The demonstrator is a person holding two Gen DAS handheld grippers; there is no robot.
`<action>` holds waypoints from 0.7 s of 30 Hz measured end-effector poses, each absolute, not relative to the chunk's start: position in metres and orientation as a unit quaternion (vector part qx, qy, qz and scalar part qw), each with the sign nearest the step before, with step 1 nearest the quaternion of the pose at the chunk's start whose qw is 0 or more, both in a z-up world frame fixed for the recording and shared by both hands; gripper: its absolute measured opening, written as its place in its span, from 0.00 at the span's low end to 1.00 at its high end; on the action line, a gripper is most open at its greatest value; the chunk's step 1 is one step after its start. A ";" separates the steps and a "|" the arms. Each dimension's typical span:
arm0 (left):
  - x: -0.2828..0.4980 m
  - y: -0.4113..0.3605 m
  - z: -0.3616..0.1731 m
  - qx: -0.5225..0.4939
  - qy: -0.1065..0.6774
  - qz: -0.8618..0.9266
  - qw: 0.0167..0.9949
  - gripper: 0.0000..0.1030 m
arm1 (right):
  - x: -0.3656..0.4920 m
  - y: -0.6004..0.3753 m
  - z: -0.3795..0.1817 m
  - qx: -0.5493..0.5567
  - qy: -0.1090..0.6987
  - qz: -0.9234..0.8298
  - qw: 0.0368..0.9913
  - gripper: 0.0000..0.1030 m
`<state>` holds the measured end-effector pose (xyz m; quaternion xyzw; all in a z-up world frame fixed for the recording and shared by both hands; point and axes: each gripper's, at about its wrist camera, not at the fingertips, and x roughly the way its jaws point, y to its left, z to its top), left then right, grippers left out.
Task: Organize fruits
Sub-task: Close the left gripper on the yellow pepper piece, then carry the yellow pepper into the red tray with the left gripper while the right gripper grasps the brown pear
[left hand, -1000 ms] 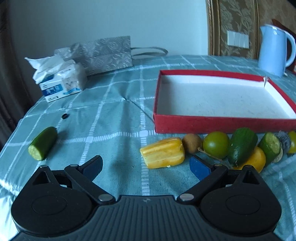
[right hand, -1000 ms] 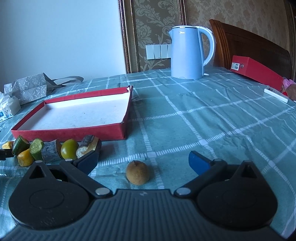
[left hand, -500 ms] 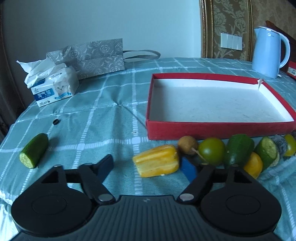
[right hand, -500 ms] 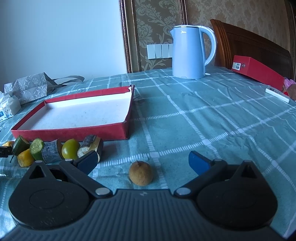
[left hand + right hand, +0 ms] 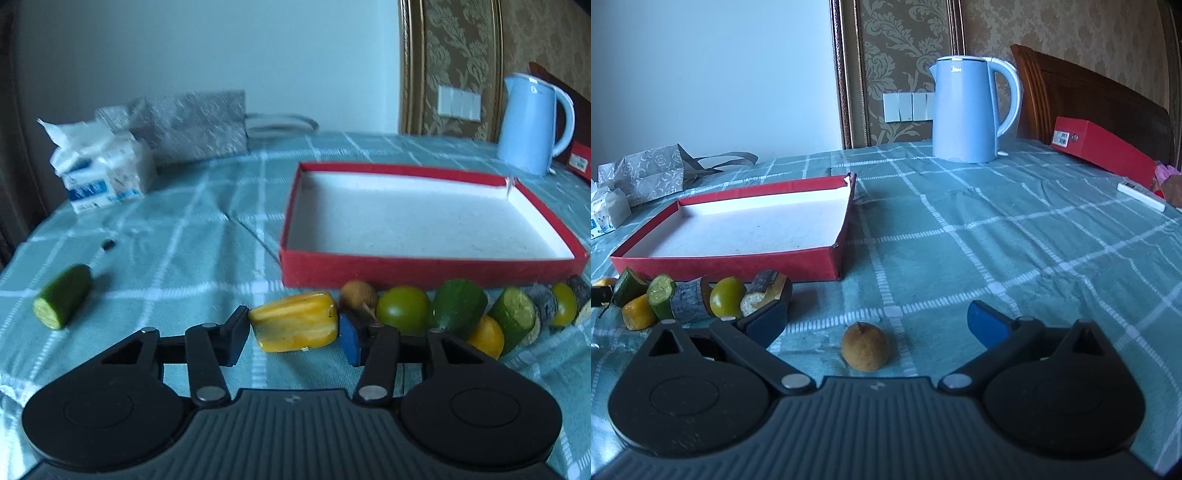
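A: Big stuff first?
B: Worktop (image 5: 1015,236) under a teal checked cloth. Red tray (image 5: 436,267) with a white floor lies flat on it, nothing inside. Blue kettle (image 5: 967,110) stands behind the tray, well apart. Second red box (image 5: 1104,146) at the far right edge. Grey gift bag (image 5: 192,123) and a tissue pack (image 5: 105,173) at the back left.

A: Fruit?
B: A row sits just in front of the tray's near wall: yellow pepper piece (image 5: 295,321), small brown fruit (image 5: 357,293), green tomato (image 5: 404,308), dark green cucumber chunk (image 5: 460,308), orange-yellow piece (image 5: 487,338), cut cucumber (image 5: 515,319), grey bark-like pieces beyond. One cucumber stub (image 5: 62,301) lies alone, far left, well apart from the row. A brown round fruit (image 5: 865,346) lies alone near the tray's right corner.

A: Your left claw?
B: My left claw (image 5: 293,338) has just been closing; the yellow pepper piece is between the pads, both pads against its ends, pinching it. It's still on the cloth.

A: Right claw?
B: My right claw (image 5: 877,325) is spread wide, low over the cloth, with the brown round fruit between the fingers, touching neither.
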<state>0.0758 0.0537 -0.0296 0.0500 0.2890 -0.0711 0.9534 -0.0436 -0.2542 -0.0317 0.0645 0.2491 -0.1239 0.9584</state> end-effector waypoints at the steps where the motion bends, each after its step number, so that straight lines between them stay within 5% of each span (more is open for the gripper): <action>1: 0.072 0.054 -0.027 0.049 0.279 -0.067 0.957 0.49 | -0.045 -0.255 -0.031 0.062 0.248 -0.123 0.959 1.00; 12: 0.040 0.058 -0.025 0.028 0.257 -0.061 0.964 0.49 | -0.062 -0.265 -0.035 0.040 0.267 -0.071 0.960 1.00; 21: 0.037 0.058 -0.029 0.020 0.261 -0.068 0.963 0.49 | -0.043 -0.265 -0.045 0.059 0.298 -0.062 0.951 0.73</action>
